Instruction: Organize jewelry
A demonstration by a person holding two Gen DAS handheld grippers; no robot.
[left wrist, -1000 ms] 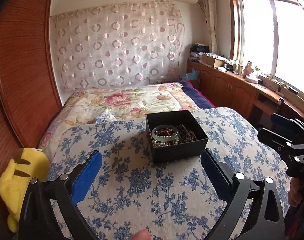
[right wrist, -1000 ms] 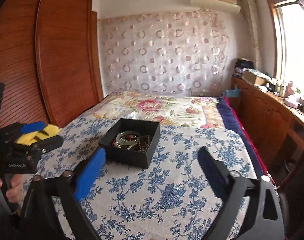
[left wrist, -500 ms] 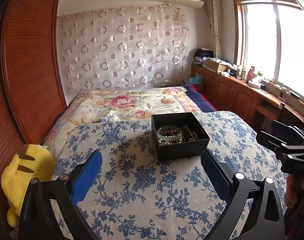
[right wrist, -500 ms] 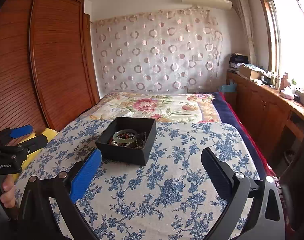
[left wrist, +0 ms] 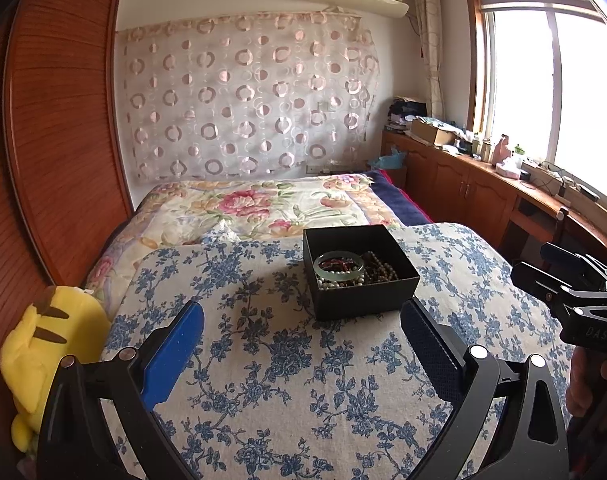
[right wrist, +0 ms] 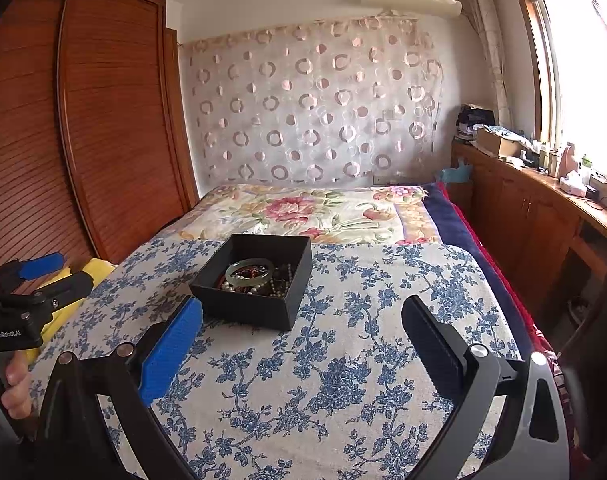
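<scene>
Jewelry's all sitting in one small black box out on my bed, on the blue-flowered cover spread over the near end. Going big to small: beyond that cover there's a pink-rose quilt, and a yellow plush toy is wedged off the left edge against the wooden wardrobe.

My left gripper is spread wide with nothing in it, hovering over the cover just short of the box. My right gripper is the same deal, fingers wide apart and holding nothing, with the box just past its blue pad.

Inside the box, a pale green bangle lies on top of the pile, with red beads showing through its middle, white pearls along the near side, and dark brown beads bunched beside it.
</scene>
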